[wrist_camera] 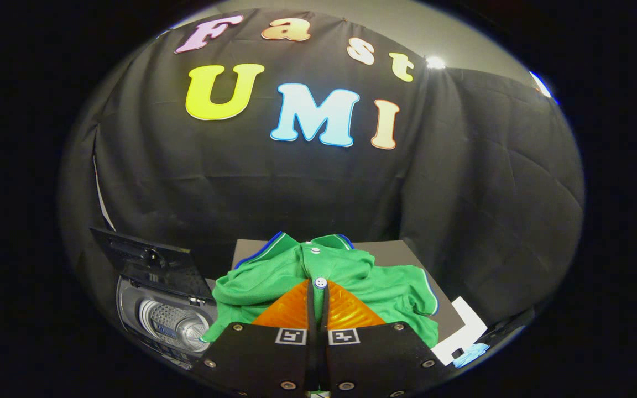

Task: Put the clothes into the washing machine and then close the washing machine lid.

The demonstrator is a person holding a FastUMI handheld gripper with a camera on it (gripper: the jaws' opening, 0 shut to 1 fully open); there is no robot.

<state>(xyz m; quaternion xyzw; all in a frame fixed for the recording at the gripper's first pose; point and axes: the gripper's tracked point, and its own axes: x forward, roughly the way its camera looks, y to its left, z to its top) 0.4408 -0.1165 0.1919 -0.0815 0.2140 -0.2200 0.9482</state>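
Tongs nearly closed, tips pinching a green polo shirt heaped on the table; beside it, the washing machine stands with lid raised.

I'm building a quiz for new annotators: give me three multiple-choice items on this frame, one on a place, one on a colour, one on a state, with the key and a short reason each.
1. Where does the washing machine stand relative to the shirt?
A. Beyond the shirt
B. To the left of the shirt
C. Under the shirt

2. What colour is the shirt's main cloth?
A. Green
B. Red
C. White

3. How is the washing machine lid?
A. Shut flat
B. Taken off and lying on the table
C. Raised open

Key:
1 B: the machine sits left of the shirt and of the gripper.
2 A: the cloth is green, with blue trim at the collar.
3 C: the lid stands up behind the opening and the drum shows inside.

The gripper's fingers are closed together over the shirt's button placket.
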